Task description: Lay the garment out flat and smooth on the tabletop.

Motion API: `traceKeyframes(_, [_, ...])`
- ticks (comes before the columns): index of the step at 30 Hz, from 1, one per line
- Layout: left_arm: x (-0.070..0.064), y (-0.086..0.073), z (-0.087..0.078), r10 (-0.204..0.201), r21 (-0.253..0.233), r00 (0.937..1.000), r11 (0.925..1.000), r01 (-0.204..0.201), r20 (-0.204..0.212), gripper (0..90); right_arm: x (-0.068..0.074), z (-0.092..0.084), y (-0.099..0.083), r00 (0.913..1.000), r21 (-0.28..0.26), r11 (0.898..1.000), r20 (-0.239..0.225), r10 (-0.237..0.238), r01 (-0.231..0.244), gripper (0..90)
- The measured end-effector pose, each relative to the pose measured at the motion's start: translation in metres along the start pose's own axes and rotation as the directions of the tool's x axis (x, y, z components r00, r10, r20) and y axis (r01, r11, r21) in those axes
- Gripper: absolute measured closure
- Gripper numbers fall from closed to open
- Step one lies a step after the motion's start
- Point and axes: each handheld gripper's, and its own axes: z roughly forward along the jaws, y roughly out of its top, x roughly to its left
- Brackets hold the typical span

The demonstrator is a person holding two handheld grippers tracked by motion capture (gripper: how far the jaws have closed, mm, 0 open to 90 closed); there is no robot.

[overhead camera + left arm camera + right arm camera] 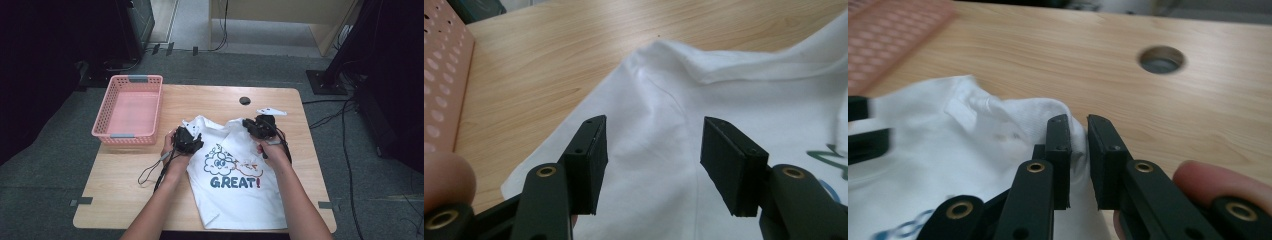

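Note:
A white T-shirt [235,200] printed with a cartoon and the word "GREAT!" lies face up on the wooden table [125,170], collar toward the far side. My left gripper [190,132] hovers at the shirt's left shoulder. In the left gripper view its jaws [651,160] stand open over the white cloth [664,110], with nothing pinched. My right gripper [251,123] is at the right shoulder. In the right gripper view it [1078,145] is nearly closed, and a fold of the shirt [948,145] is caught between the pads.
A pink plastic basket [127,136] sits at the table's left side, close to the left hand. A round cable hole [244,100] lies in the tabletop beyond the shirt. Bare wood stretches to the right and along the far edge.

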Motion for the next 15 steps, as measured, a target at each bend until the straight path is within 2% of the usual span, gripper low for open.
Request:
traceKeyframes(1, [0.0,0.0,0.002,-0.013,0.003,0.9999,0.9999,0.013,-0.004,45.0,-0.004,0.003,-0.001,0.9995,0.007,1.0,0.031,0.012,-0.012,81.2])
traceKeyframes(4, [0.003,-0.004,0.004,-0.034,0.018,0.9994,0.9993,0.034,-0.004,43.7,-0.012,0.005,-0.002,0.9938,0.009,1.0,0.11,0.015,-0.016,72.3])
traceKeyframes(7, [0.005,-0.009,0.007,-0.032,0.032,0.9995,0.999,0.032,-0.001,43.3,-0.012,-0.003,-0.004,0.9928,-0.011,1.0,0.12,-0.002,0.003,60.3])
traceKeyframes(9, [0.007,-0.012,0.009,-0.038,0.047,0.9993,0.9982,0.038,-0.002,43.3,-0.006,-0.01,-0.005,0.9868,-0.028,0.999,0.158,-0.035,0.04,58.7])
traceKeyframes(10, [0.007,-0.014,0.011,-0.042,0.05,0.9991,0.9978,0.042,-0.001,43.3,-0.001,-0.013,-0.006,0.9865,-0.043,0.997,0.155,-0.054,0.061,59.4])
traceKeyframes(12, [0.007,-0.016,0.012,-0.055,0.047,0.9985,0.9974,0.054,0.007,43.4,0.014,-0.015,-0.012,0.9919,-0.043,0.994,0.085,-0.094,0.098,60.8])
traceKeyframes(13, [0.006,-0.016,0.012,-0.05,0.046,0.9987,0.9977,0.05,0.009,43.4,0.024,-0.014,-0.016,0.9895,-0.02,0.99,0.044,-0.138,0.139,60.8])
traceKeyframes(15, [0.004,-0.017,0.012,-0.055,0.034,0.9984,0.9979,0.054,0.014,43.6,0.043,-0.005,-0.028,0.9731,0.045,0.972,-0.012,-0.23,0.23,60.8])
